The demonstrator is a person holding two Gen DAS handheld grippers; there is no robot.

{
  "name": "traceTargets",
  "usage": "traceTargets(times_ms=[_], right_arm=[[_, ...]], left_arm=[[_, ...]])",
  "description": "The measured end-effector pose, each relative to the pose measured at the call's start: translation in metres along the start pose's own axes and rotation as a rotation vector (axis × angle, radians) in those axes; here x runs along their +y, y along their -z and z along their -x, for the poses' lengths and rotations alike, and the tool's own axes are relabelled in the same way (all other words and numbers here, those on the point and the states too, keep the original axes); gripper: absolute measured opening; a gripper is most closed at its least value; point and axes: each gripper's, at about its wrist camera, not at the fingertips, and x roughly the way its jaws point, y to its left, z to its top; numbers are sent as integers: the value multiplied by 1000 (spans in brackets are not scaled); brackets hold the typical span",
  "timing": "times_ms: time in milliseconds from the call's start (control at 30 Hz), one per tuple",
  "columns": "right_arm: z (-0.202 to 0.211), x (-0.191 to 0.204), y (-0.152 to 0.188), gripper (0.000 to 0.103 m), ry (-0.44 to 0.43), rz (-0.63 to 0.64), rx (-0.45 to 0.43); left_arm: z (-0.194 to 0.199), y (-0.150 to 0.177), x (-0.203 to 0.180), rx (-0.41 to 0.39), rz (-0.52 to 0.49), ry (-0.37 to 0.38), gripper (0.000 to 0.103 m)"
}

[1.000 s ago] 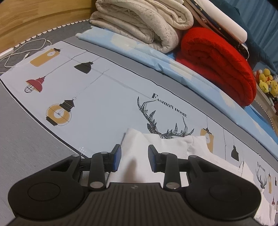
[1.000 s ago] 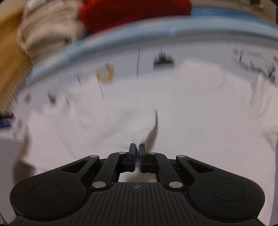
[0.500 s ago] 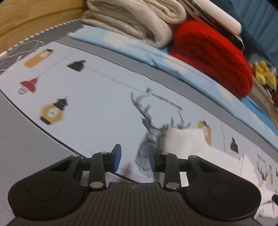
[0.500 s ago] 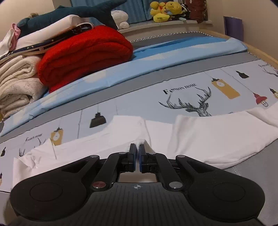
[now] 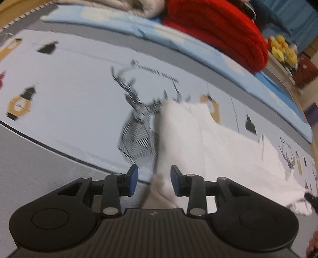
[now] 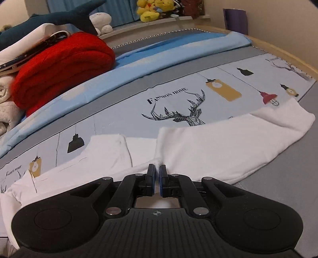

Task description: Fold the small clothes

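Observation:
A white garment [image 6: 214, 146] lies spread across the patterned bed sheet [image 6: 178, 93]. My right gripper [image 6: 158, 174] is shut on a pinch of its near edge, at the middle. In the left wrist view the same white garment [image 5: 214, 144] stretches off to the right, and its left end lies between my open fingers. My left gripper [image 5: 153, 174] is open around that cloth, with the jaws well apart. The left wrist view is blurred by motion.
A folded red blanket [image 6: 59, 69] and beige quilts [image 6: 6, 107] are stacked at the back of the bed, on a light blue sheet [image 6: 159, 51]. Plush toys [image 6: 153, 10] sit on a ledge behind. The wooden bed frame [image 6: 278, 53] runs along the right.
My left gripper has shifted along the sheet, and the garment's left end now lies between its open fingers. My right gripper stays shut on the cloth and has drawn the garment out flat and long.

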Motion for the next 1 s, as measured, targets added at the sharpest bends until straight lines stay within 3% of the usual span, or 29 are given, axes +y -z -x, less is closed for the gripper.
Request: traceTargets(times_ms=[100, 200, 333, 467, 533, 800, 833, 900, 1000], right_arm=[[8, 4, -3, 6, -11, 22, -44], [17, 5, -7, 6, 48, 5, -113], [27, -6, -13, 6, 114, -79, -208], [12, -7, -15, 6, -1, -89, -123], [-1, -6, -14, 12, -62, -98, -43], [-33, 8, -12, 14, -30, -57, 87], [-36, 9, -12, 14, -19, -48, 99], [-41, 11, -10, 14, 1, -39, 112], [-46, 13, -10, 14, 5, -37, 114]], left_arm=[[-7, 5, -5, 27, -24, 12, 41], [-10, 4, -8, 14, -13, 30, 41], [-16, -4, -19, -29, -23, 21, 49], [-26, -10, -27, -45, -21, 23, 52], [-31, -14, -29, -52, -12, 26, 52], [-41, -27, -33, -87, -17, 4, 51], [-43, -28, -33, -85, -22, -1, 49], [-47, -30, -32, -75, -42, -7, 4], [-31, -39, -22, -170, -25, -63, 4]])
